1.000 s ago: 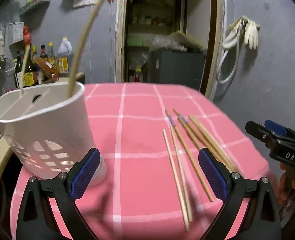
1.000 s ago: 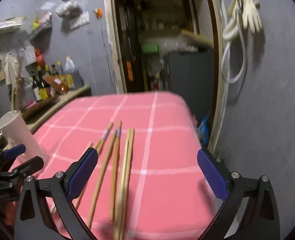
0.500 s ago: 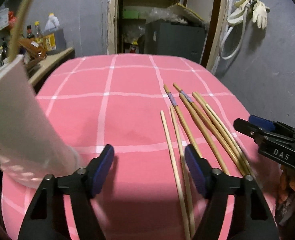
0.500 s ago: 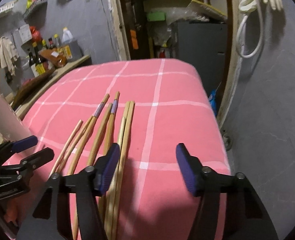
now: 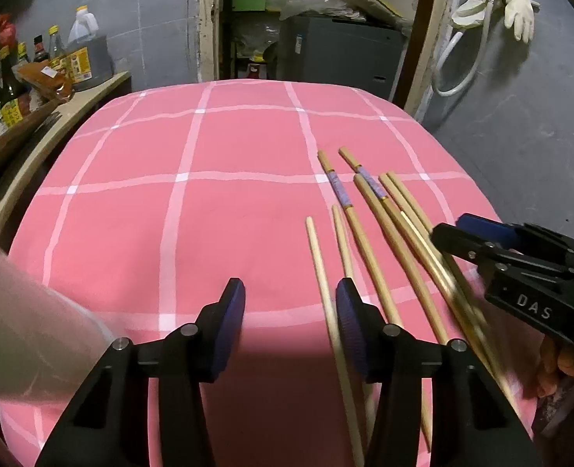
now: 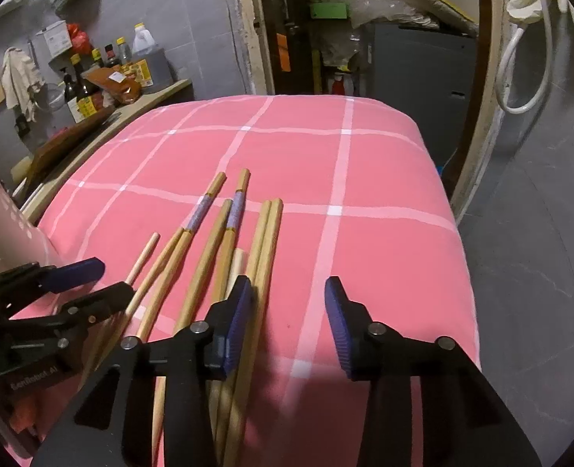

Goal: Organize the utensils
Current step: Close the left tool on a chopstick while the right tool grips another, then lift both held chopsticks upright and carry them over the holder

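Note:
Several wooden chopsticks [image 5: 368,241] lie side by side on the pink checked tablecloth [image 5: 193,218]; two carry purple bands. My left gripper [image 5: 291,299] hovers low over their near left side, jaws closing. The thinnest pale chopstick [image 5: 318,257] runs just inside its right finger, untouched. My right gripper [image 6: 287,299] hangs over the right side of the chopsticks [image 6: 209,257], jaws closing too. The rightmost pair [image 6: 269,233] passes just inside its left finger, and no pad presses on it. A white perforated holder [image 6: 2,225] stands at the left, blurred in the left wrist view [image 5: 22,311].
Sauce bottles [image 5: 10,93] crowd a wooden shelf at the left. Behind the table is a doorway with a grey cabinet [image 5: 337,54]. Gloves and a hose [image 5: 497,4] hang on the right wall. The table's right edge [image 6: 458,241] drops to grey floor.
Both grippers have come forward and down towards the chopsticks, and their jaws have narrowed a lot. The white holder has slid to the left edge of the left wrist view.

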The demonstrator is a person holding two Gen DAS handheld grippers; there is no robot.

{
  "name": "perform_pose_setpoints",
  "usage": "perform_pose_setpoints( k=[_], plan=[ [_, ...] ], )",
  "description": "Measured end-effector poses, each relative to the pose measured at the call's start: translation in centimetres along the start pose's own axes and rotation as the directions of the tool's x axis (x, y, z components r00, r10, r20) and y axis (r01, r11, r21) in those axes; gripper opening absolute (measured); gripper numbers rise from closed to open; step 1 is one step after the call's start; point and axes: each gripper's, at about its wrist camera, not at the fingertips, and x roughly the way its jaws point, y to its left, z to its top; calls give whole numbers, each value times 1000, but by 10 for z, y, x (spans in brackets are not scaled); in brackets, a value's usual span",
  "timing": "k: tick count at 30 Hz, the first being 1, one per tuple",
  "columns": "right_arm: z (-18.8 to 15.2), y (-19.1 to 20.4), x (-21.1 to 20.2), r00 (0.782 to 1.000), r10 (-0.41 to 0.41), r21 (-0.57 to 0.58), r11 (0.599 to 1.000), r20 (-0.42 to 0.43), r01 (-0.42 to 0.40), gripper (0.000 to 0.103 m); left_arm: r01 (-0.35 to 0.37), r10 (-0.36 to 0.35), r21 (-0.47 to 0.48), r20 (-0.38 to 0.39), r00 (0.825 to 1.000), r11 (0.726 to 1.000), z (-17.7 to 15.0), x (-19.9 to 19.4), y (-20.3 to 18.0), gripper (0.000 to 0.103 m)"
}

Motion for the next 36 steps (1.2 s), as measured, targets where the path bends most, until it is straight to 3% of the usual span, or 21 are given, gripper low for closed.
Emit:
perform_pose_setpoints(
  k=[6,23,27,32,36],
  plan=[
    [13,4,9,1000,-16,-14,1000,-19,16,26,25,-25,5,-10,1000,1000,5,3,-3,28],
    [7,12,15,995,-51,-71,996,-82,45,23,69,-69,15,-22,997,998,5,3,-6,27],
    [6,5,12,996,-1,3,1000,-90,2,7,76,-76,7,-31,997,997,5,2,-5,6],
    [-2,-2,-1,997,47,85,996,-59,-42,5,100,-100,-4,-14,995,995,3,-9,-1,3],
    [-9,-4,-24,996,82,143,986,25,-85,5,112,-112,-6,44,993,994,0,-28,-1,3]
  ],
)
